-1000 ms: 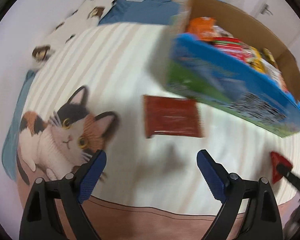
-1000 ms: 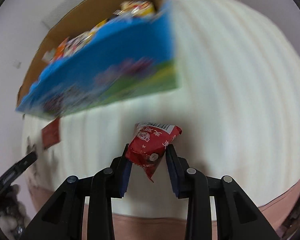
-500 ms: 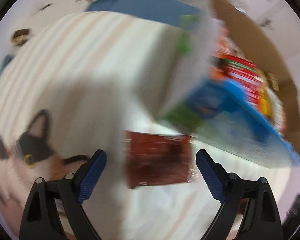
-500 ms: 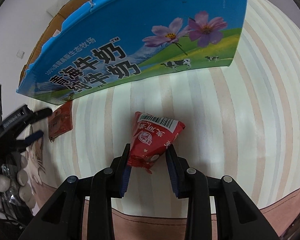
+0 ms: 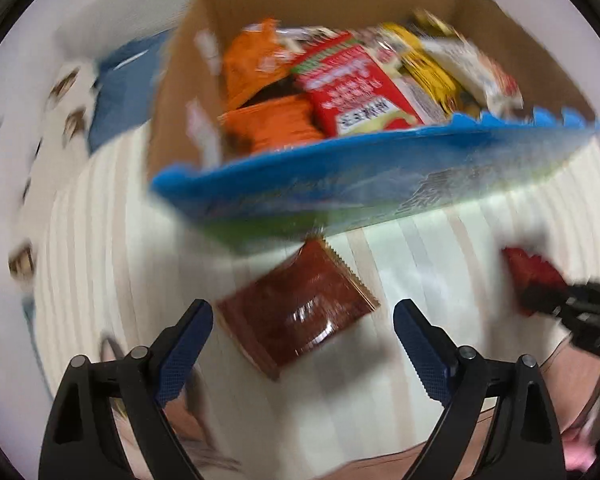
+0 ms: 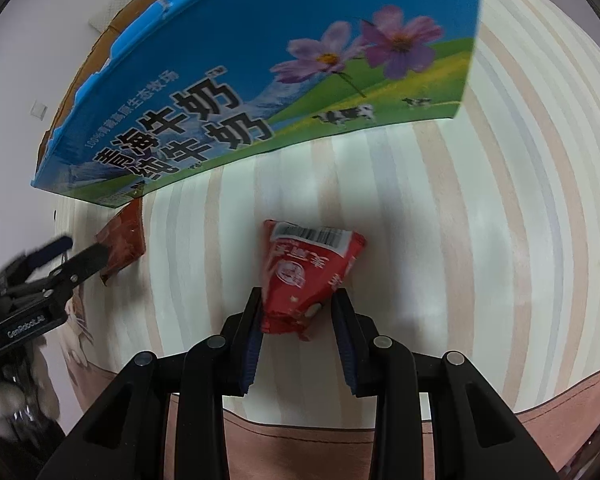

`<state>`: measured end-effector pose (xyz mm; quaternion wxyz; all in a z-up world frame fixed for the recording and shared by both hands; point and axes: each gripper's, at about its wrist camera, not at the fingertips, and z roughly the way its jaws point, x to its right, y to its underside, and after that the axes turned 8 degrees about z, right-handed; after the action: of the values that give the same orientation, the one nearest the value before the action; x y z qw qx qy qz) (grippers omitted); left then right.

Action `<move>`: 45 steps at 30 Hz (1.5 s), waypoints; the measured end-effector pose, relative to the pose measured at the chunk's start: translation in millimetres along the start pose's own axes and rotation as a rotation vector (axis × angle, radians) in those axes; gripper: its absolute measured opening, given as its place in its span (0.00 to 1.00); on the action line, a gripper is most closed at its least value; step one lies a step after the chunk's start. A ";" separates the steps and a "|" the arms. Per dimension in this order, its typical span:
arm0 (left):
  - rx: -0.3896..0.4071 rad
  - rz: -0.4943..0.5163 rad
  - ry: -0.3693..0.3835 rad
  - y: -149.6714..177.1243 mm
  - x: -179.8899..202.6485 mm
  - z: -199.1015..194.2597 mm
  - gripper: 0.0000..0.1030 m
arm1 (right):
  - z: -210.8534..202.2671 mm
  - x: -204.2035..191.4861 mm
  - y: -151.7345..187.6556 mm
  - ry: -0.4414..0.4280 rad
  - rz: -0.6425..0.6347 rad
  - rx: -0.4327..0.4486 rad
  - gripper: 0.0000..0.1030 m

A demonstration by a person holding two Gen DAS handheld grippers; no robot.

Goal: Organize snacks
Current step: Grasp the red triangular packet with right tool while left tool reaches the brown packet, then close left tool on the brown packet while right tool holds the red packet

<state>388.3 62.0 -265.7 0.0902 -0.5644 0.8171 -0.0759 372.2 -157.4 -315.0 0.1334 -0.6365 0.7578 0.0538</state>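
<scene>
Since a second ago the left gripper [image 5: 303, 334] has swung across the striped bedspread [image 6: 480, 240] and rolled; the dark-red flat packet [image 5: 296, 312], then well ahead of it, now lies between its wide-open jaws, untouched, one corner tucked under the milk carton box [image 6: 260, 92].

Right gripper [image 6: 298, 322] clamped on the tail of a red triangular snack pouch [image 6: 308, 268], over the bedspread in front of the box.

Handling, judged: both are light, crinkly film, slippery and soft, the contents possibly crushable. Best pinched across a crimped seam or a flat edge, not the middle.

Count: two loose snacks outside the box, one of them held. Packets inside the box are blurred, several at least: orange, red, yellow.
</scene>
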 end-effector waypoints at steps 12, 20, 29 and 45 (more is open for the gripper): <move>-0.171 0.128 0.086 -23.6 16.2 44.9 0.66 | -2.9 -35.6 -5.7 0.024 -0.075 -0.006 0.35; -0.160 -0.093 0.093 0.3 10.6 31.3 0.54 | -6.1 -28.4 14.6 0.012 -0.072 -0.006 0.35; -0.189 -0.328 0.152 35.6 17.2 19.3 0.54 | -35.9 -7.9 42.1 -0.084 -0.014 -0.005 0.38; -0.213 -0.391 0.164 35.9 10.4 57.9 0.61 | -1.6 -35.0 -25.6 0.017 -0.056 -0.004 0.41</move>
<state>365.6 63.6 -330.8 -0.0528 -0.7102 0.7002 -0.0511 402.4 -129.3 -301.8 0.1274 -0.6581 0.7407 0.0462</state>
